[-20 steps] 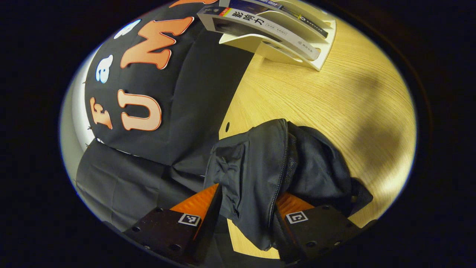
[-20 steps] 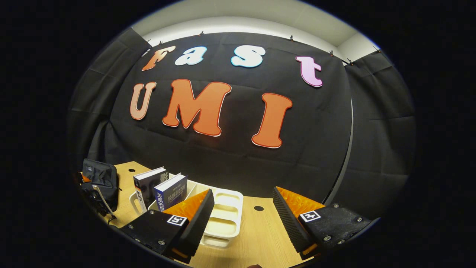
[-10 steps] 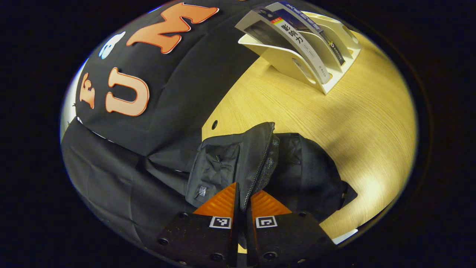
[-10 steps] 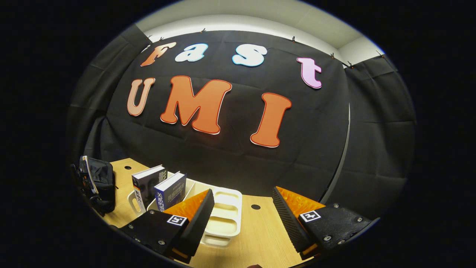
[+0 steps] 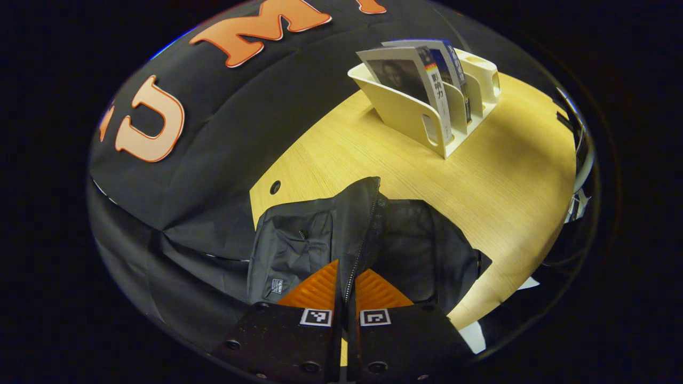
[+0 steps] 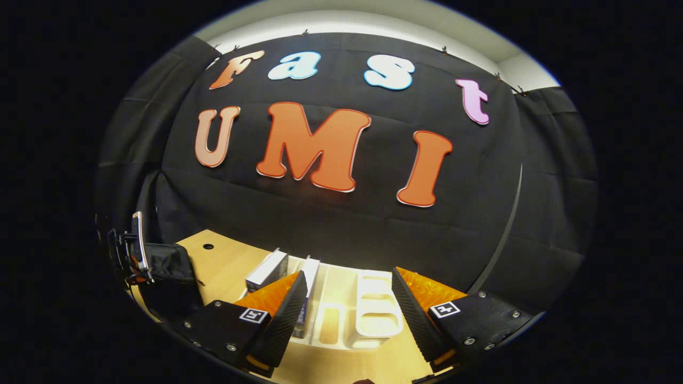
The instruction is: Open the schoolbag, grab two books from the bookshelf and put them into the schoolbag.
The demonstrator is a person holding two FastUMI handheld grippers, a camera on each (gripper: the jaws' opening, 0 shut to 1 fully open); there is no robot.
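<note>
Left gripper [image 5: 346,277] jaws clamped on schoolbag [image 5: 363,240] zipper edge, bag on worktop [image 5: 480,176]. Right gripper [image 6: 347,298] jaws apart above bookshelf [image 6: 373,314]; both books [image 6: 267,269] unpicked, packing left.

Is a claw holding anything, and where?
The left claw pinches the schoolbag by its zipper edge. The right claw holds nothing.

bare table [image 5: 496,176] between schoolbag [image 5: 416,250], bookshelf [image 5: 405,109]

illegible print on book spine [image 5: 439,101]
</note>
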